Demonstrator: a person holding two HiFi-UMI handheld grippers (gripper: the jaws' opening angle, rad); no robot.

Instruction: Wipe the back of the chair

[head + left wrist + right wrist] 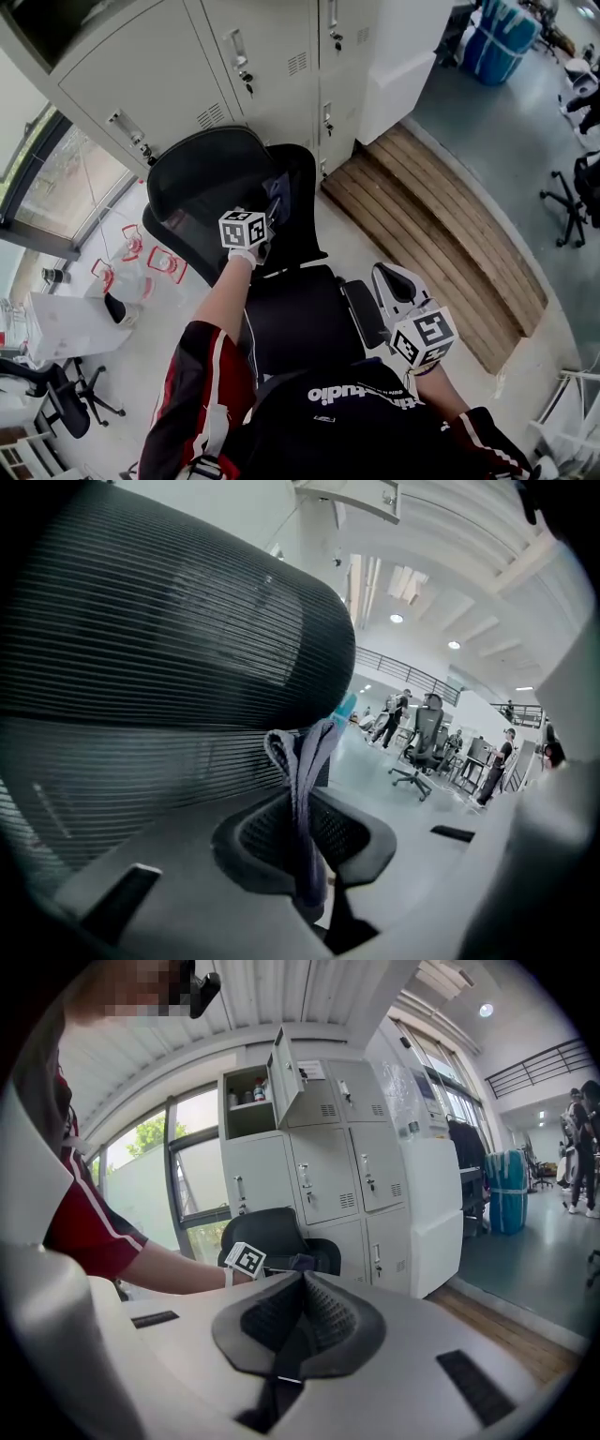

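Note:
A black mesh office chair (211,183) stands in front of the lockers, its back (159,667) filling the left gripper view. My left gripper (265,217) is shut on a grey-purple cloth (305,789) and holds it against the inner face of the chair back near its right edge. The cloth (277,192) sticks up past the jaw tips. My right gripper (394,283) hangs low beside the seat's right armrest, shut with nothing between its fingers. In the right gripper view the chair (272,1237) and the left gripper's marker cube (246,1258) show ahead.
Grey lockers (272,56) stand right behind the chair. A wooden platform (441,234) lies on the right. Red-framed items (150,258) sit on the floor at the left. Other chairs (572,202) and people are far off across the hall.

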